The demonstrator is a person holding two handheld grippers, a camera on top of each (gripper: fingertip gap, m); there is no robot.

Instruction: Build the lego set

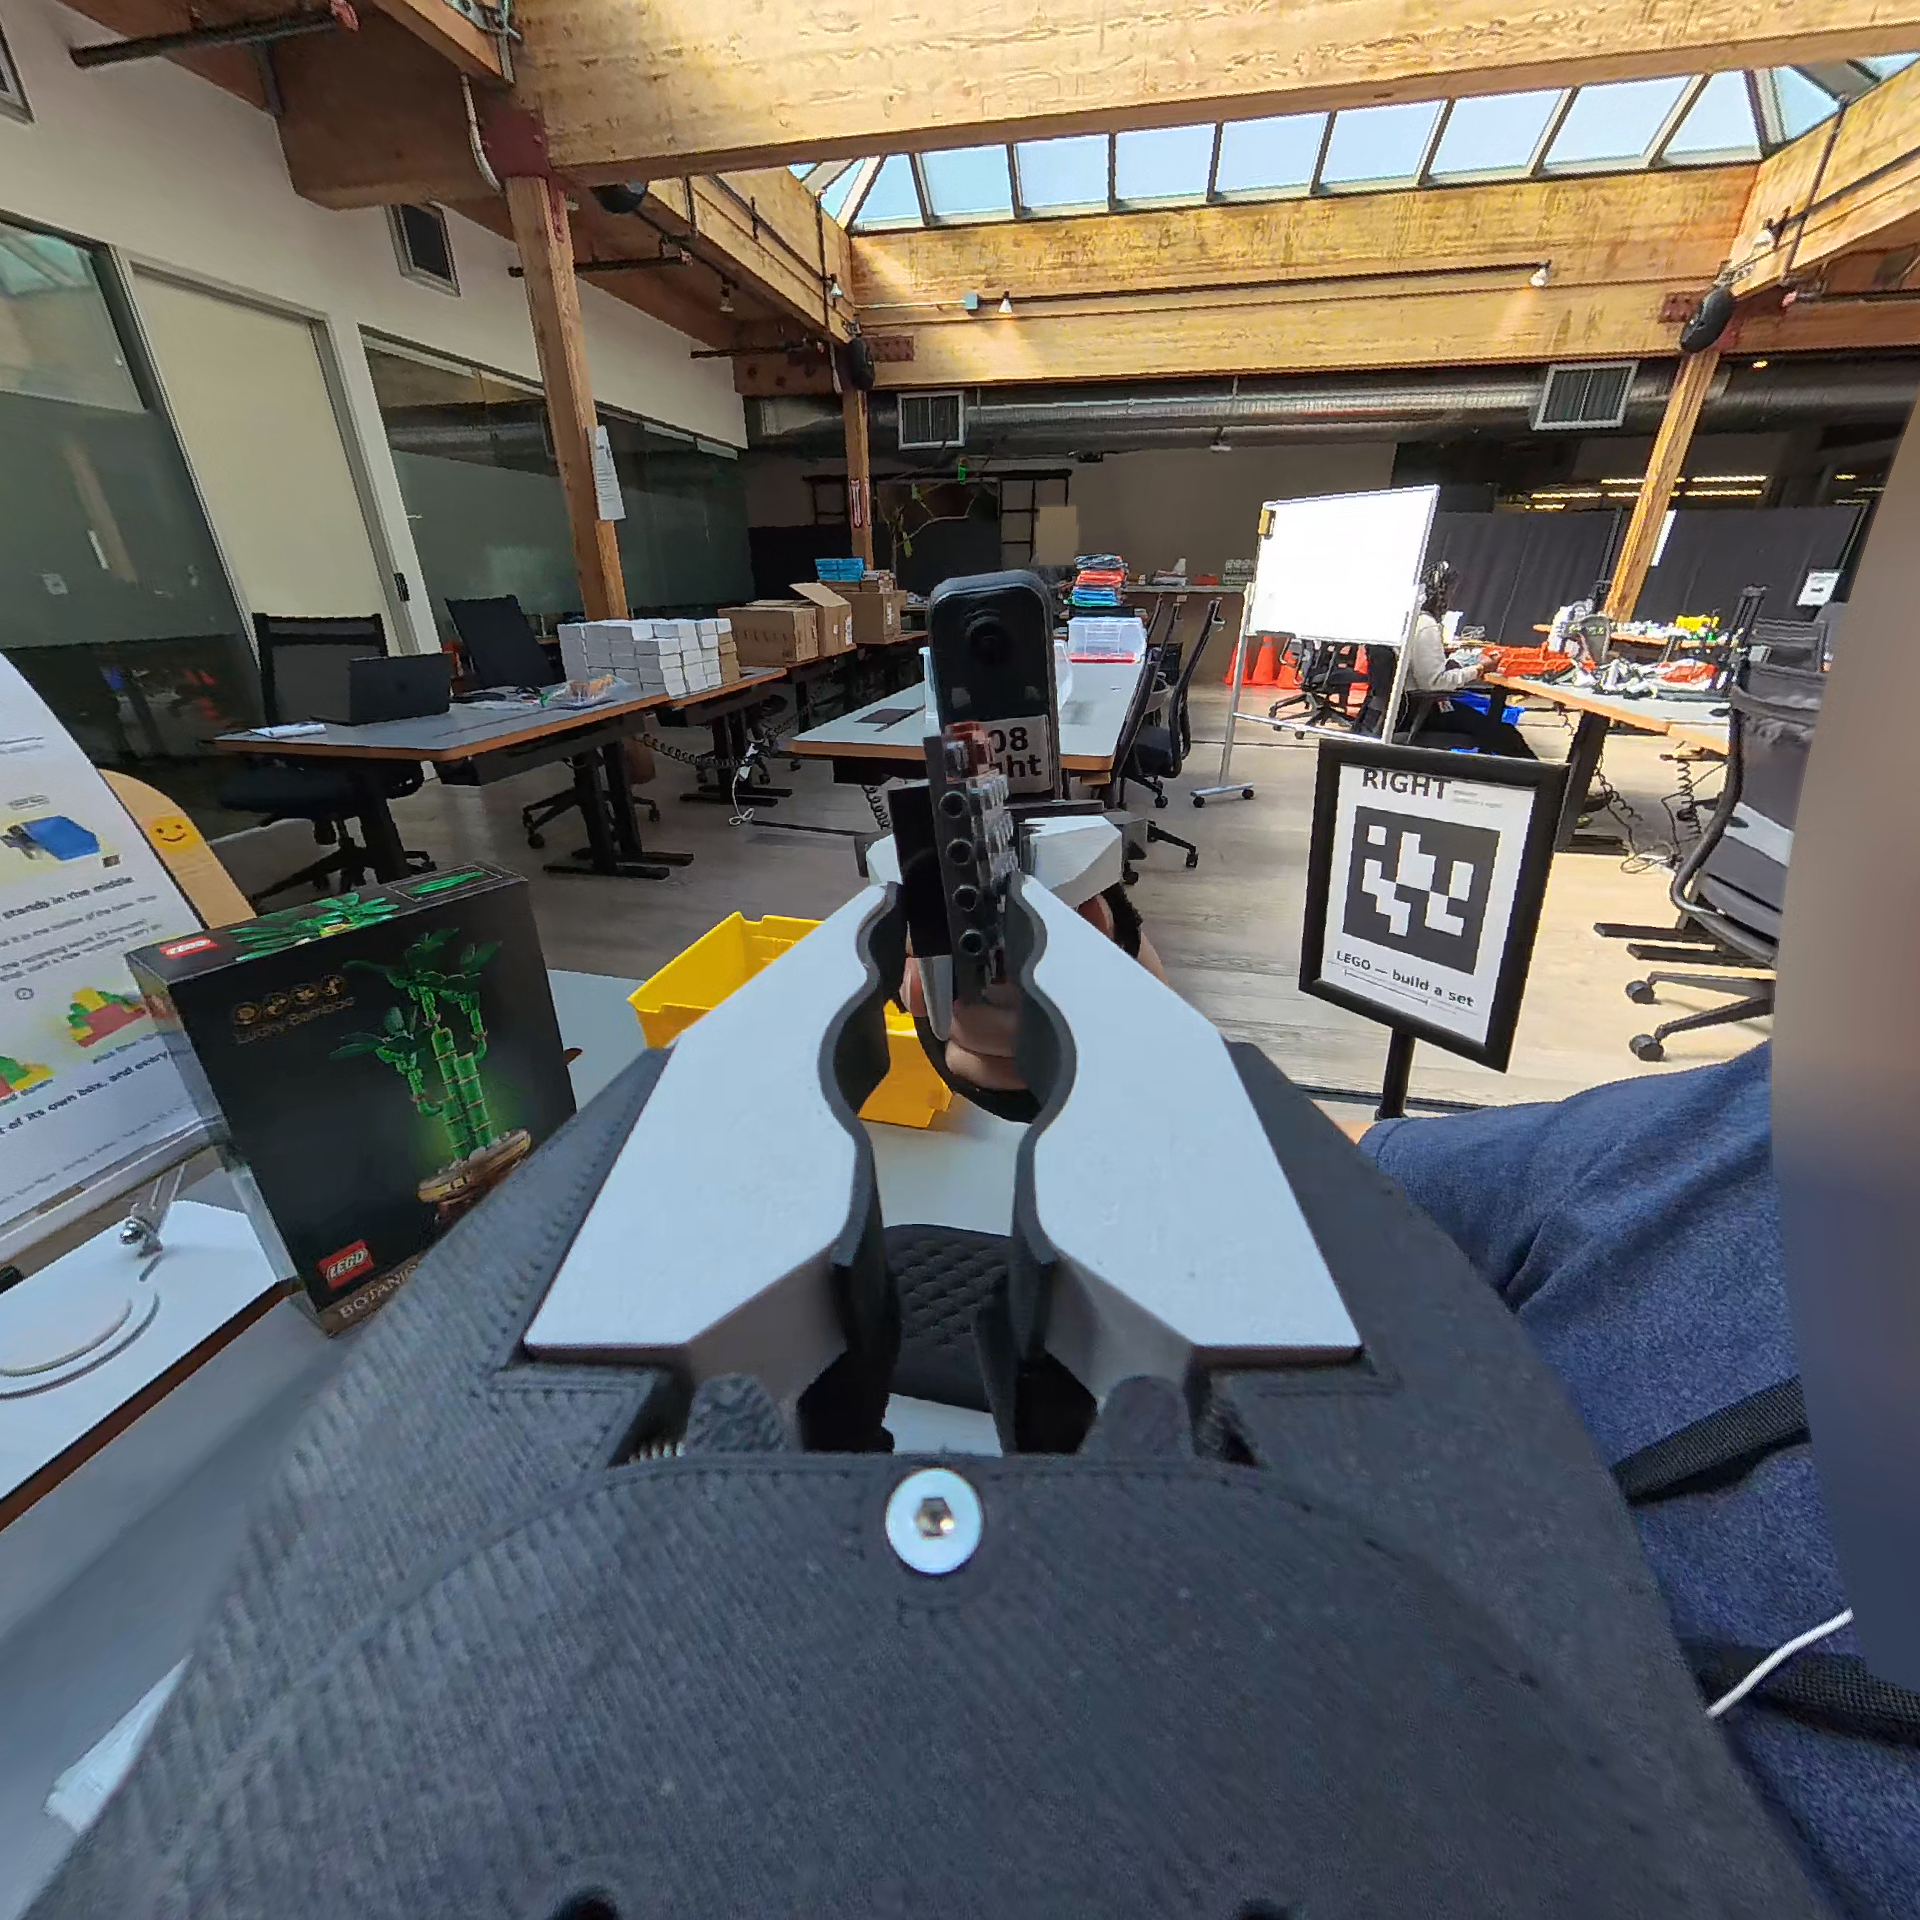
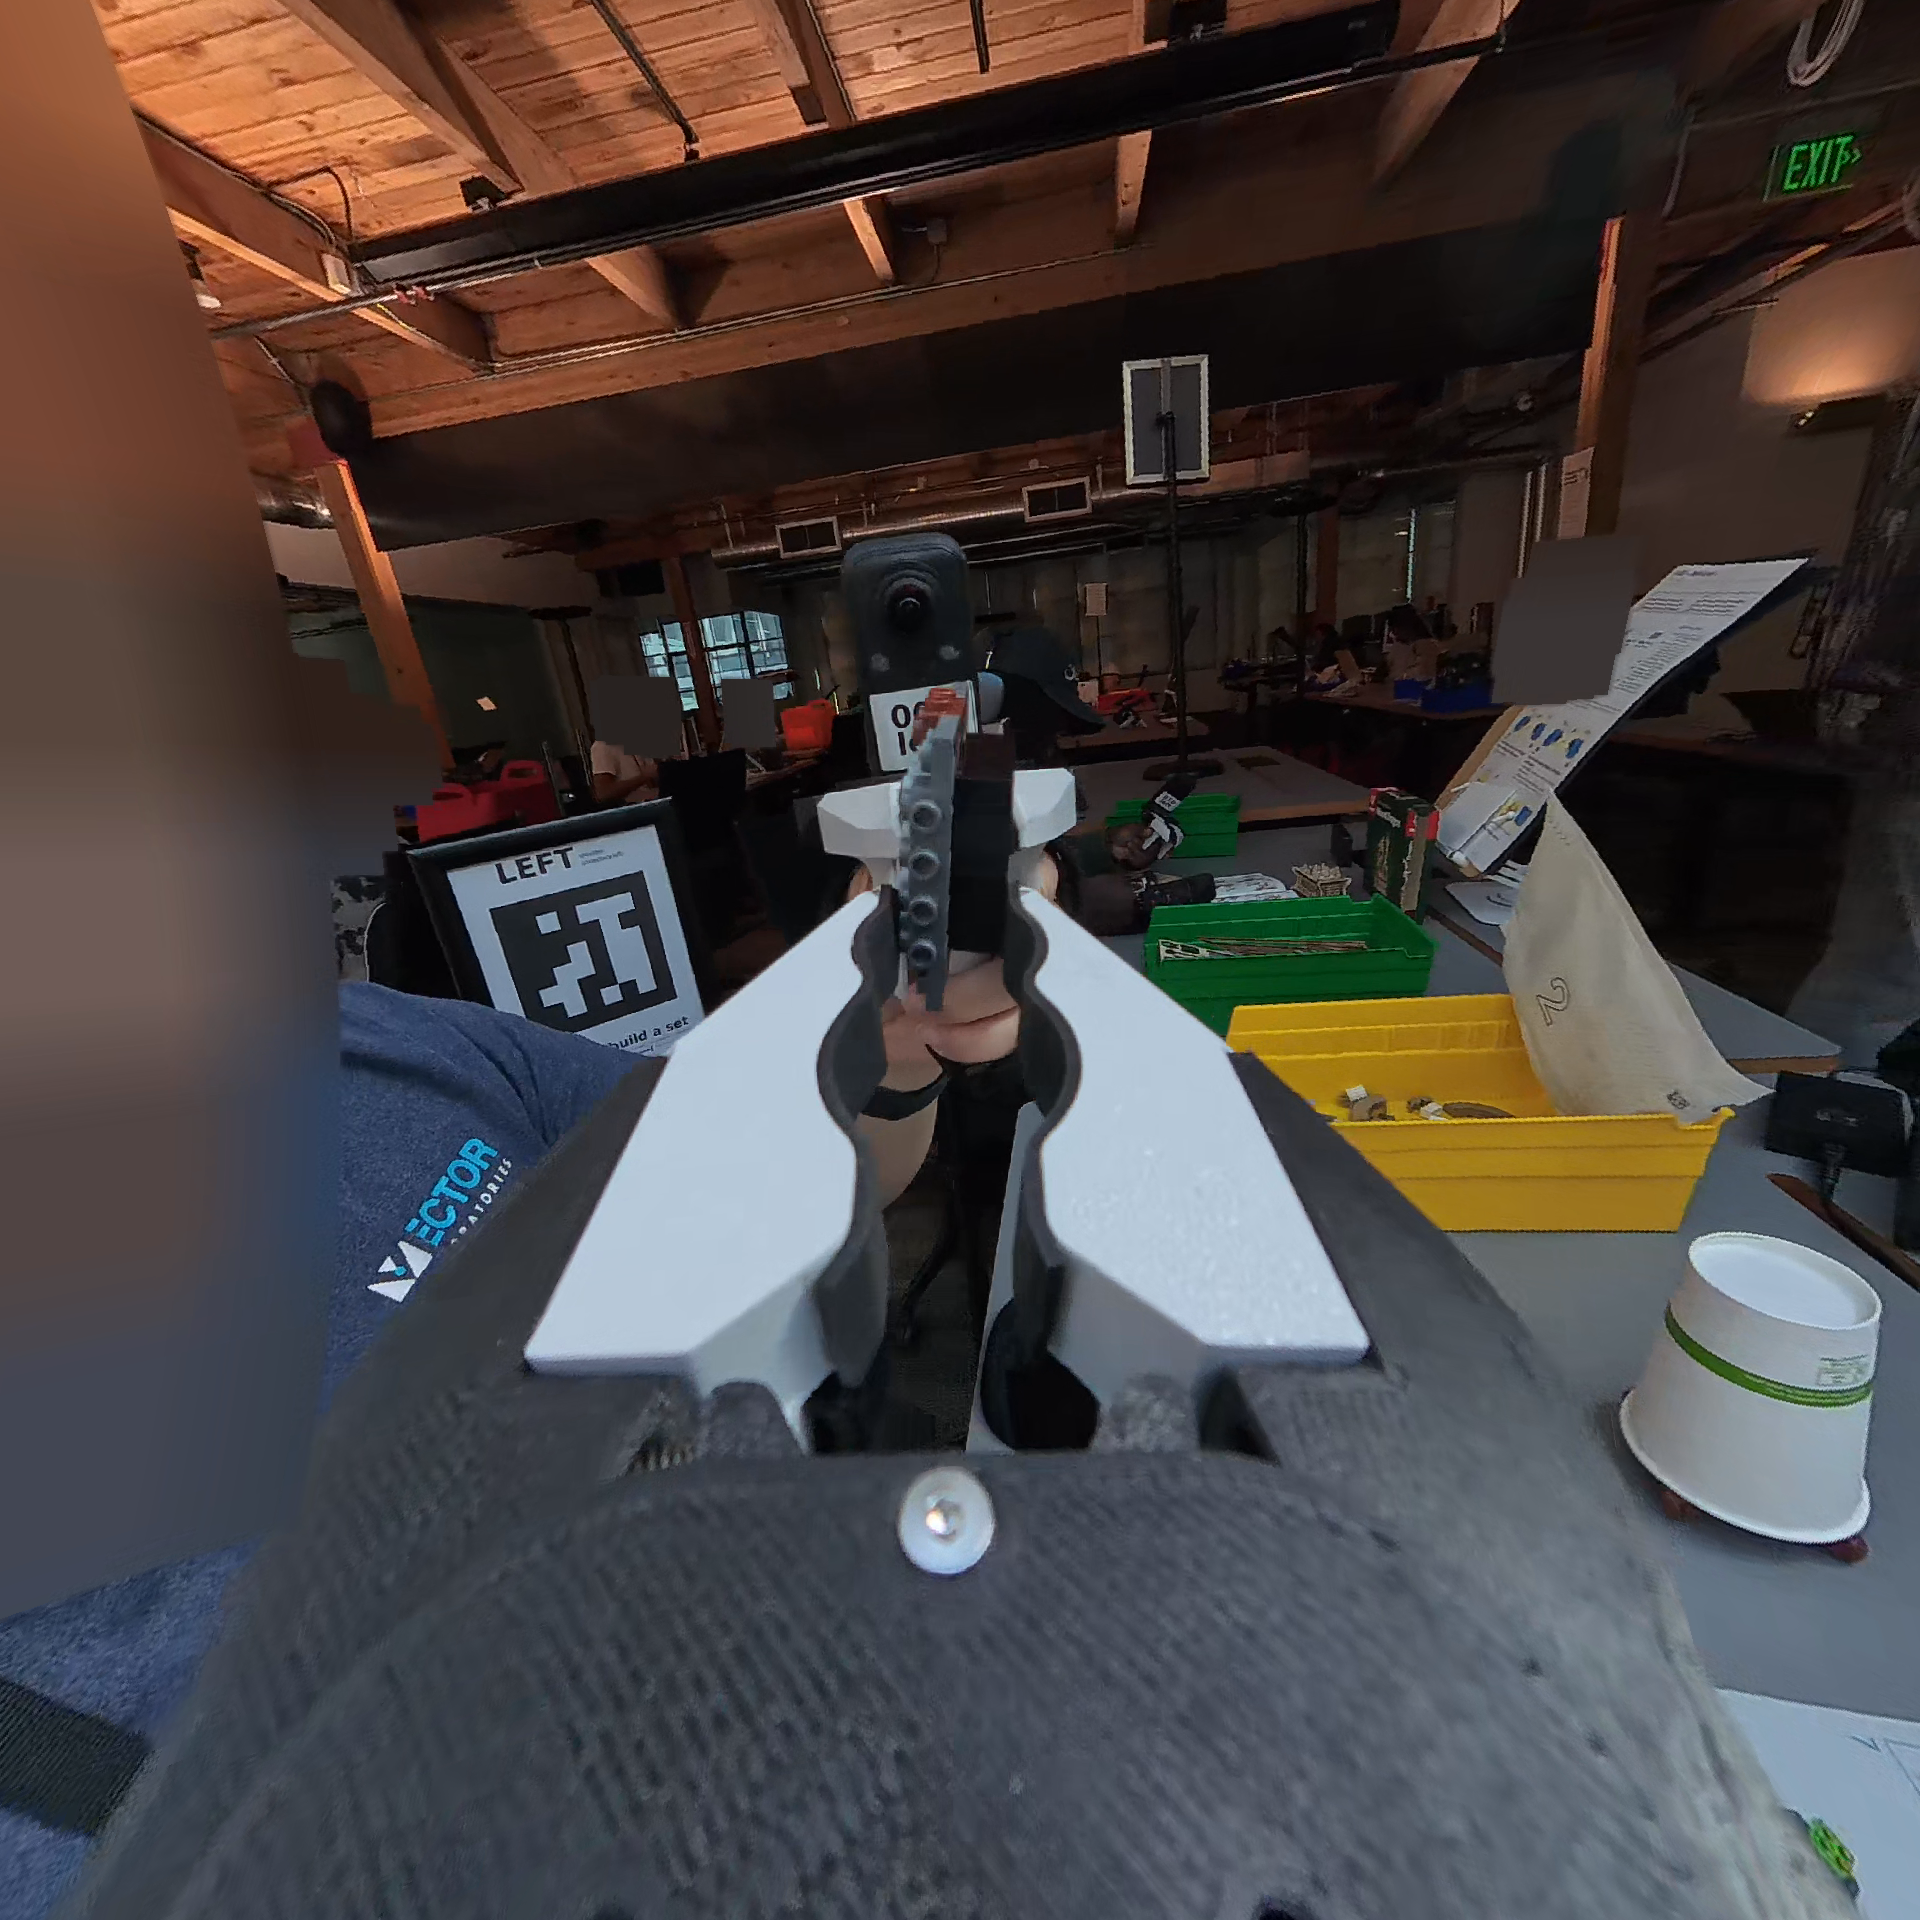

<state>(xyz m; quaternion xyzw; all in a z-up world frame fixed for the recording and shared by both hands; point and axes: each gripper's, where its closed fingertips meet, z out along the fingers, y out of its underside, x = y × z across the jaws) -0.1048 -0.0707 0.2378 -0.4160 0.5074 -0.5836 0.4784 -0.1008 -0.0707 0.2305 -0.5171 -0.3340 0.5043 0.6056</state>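
Right wrist view: your yellow bin [image 2: 1475,1164] holds a few small pieces, the two green bins [image 2: 1288,961] flat parts. Both grippers [image 1: 951,914] [image 2: 951,914] pinch one pin-holed brick assembly [image 2: 928,862] between them, midair.

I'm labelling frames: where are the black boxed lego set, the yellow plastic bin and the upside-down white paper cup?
black boxed lego set [image 1: 416,1091]: left wrist view, front face.
yellow plastic bin [image 2: 1475,1174]: right wrist view, front wall.
upside-down white paper cup [image 2: 1756,1423]: right wrist view, side wall.

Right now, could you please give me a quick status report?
Both tongs, left and right, shut on one holed lego assembly, held midair. Nothing in the way.
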